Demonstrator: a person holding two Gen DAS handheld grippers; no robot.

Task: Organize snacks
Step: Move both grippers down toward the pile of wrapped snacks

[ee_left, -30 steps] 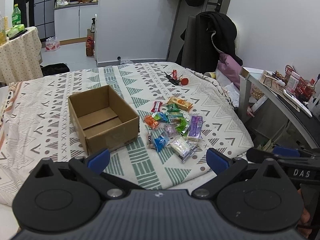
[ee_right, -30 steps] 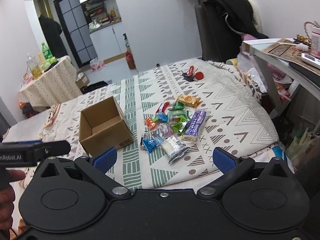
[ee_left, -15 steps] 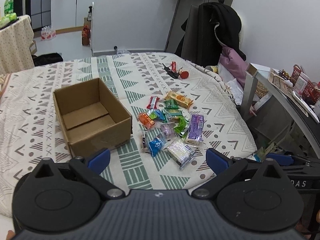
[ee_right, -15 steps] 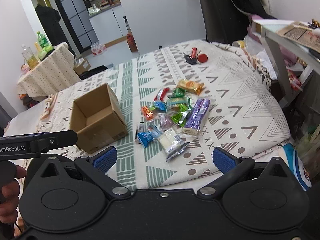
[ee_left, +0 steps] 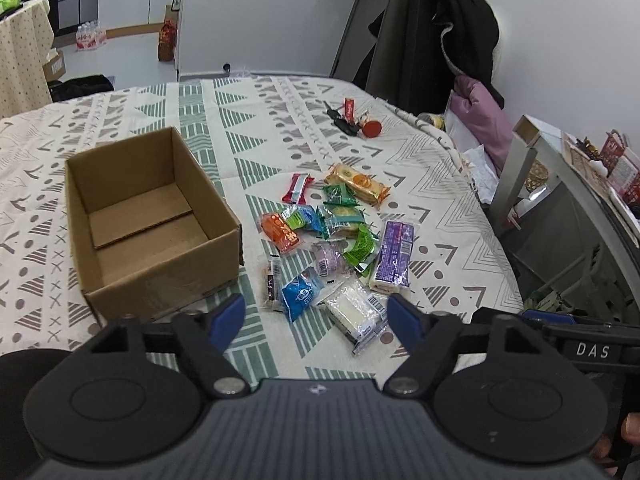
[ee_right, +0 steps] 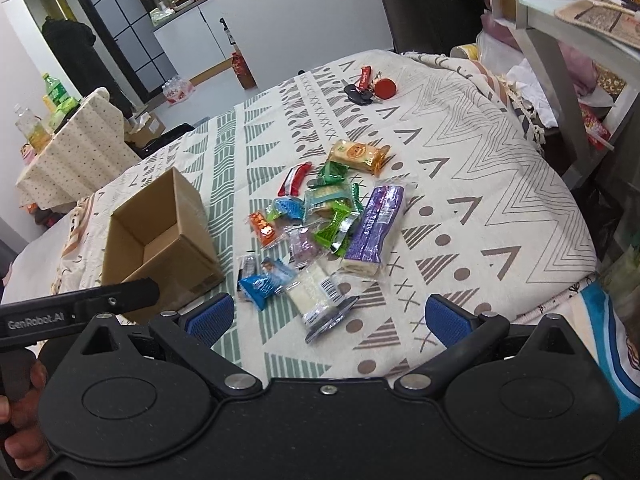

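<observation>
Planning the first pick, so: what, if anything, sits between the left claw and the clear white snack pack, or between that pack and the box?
Nothing visible does. The left claw is open just short of the clear white snack pack, which lies at the pile's near edge. The cardboard box stands open-topped and empty to its left; only the blue packet lies between, flat.

My right gripper (ee_right: pixel 327 317) stood with its blue-padded jaws wide apart above the patterned cloth (ee_right: pixel 460 168). An open brown cardboard box (ee_right: pixel 160 236) sat left of a heap of wrapped snacks (ee_right: pixel 324 224). The clear-wrapped white bar (ee_right: pixel 316 294) lay nearest me.
</observation>
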